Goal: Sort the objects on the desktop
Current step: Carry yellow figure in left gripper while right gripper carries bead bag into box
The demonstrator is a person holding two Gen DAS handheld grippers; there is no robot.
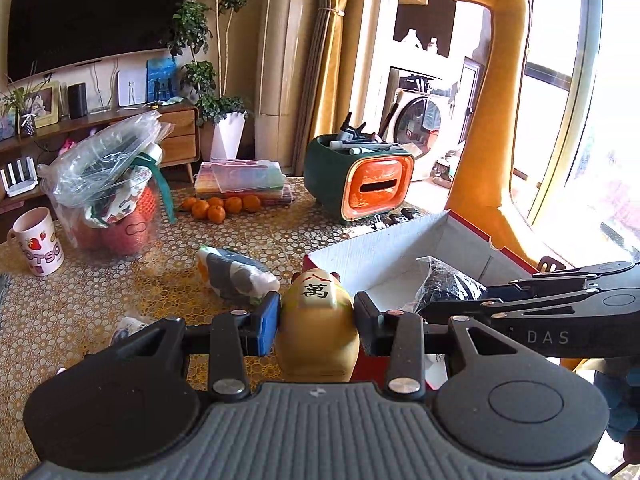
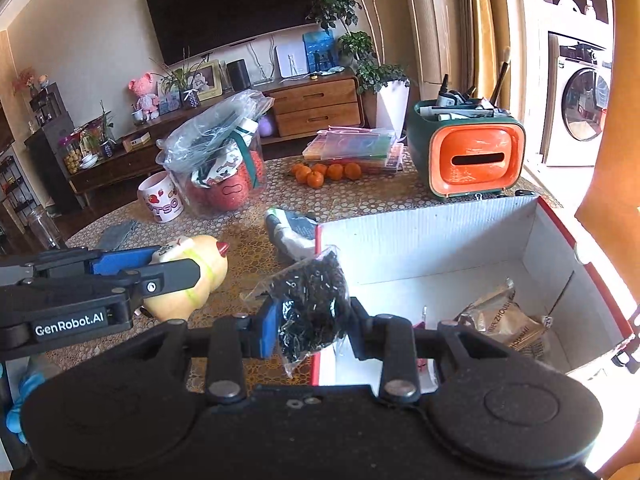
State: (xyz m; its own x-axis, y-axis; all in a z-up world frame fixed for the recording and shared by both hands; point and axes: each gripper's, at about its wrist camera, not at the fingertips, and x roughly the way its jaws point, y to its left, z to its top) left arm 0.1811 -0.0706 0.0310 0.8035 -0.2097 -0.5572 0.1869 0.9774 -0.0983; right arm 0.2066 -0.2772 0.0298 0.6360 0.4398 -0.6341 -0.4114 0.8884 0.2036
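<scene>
**Grippers loaded at the box**

Clutter rings my path: mug (image 2: pixel 162 202), oranges (image 2: pixel 326 172), green-orange organizer (image 2: pixel 468 152). My left gripper (image 1: pixel 316 322) clamps the yellow figurine (image 1: pixel 316 332); my right gripper (image 2: pixel 312 326) pinches the black-filled bag (image 2: pixel 310 304) at the box's (image 2: pixel 440 240) near-left corner. Only the right view shows a packet (image 2: pixel 504 320) inside.

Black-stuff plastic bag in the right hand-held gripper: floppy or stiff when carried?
Probably floppy: the clear bag sags below the right hand-held gripper and its film crinkles. Likely light, since it hangs from a pinch. The loose film might slip.
</scene>
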